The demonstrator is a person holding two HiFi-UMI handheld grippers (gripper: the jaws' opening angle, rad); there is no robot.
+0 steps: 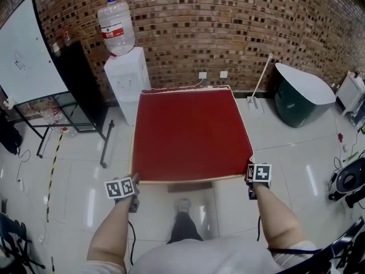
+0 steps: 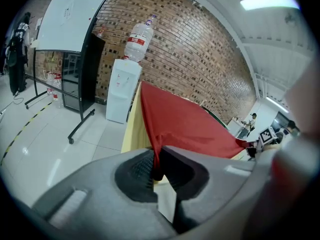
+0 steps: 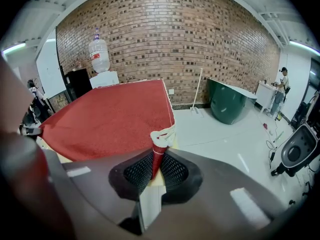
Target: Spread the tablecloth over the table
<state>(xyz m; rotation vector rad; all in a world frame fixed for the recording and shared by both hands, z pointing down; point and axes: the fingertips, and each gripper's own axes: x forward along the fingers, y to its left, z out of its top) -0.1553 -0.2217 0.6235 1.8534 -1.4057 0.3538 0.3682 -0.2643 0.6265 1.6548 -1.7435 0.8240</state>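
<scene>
L tool [image 1: 135, 180] & R tool [image 1: 251, 174]: each clamped shut on a near corner of tablecloth [image 1: 191, 133].
Red cloth lies flat across bench [image 2: 131, 131] top.

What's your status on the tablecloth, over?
Left tool, right tool shut on near corners of red tablecloth. Cloth covers table, near edge showing. No obstruction seen.

The head view looked steeply down from above the near edge of the bench [image 1: 191, 179], toward the brick wall [image 1: 228, 27]. The left gripper view rode close behind the left tongs [image 2: 156, 170] at the near-left corner, facing the water dispenser [image 2: 122, 89]. The right gripper view sat likewise behind the right tongs [image 3: 156, 166] at the near-right corner. All three shared the tablecloth [image 1: 191, 133] and wall.
</scene>
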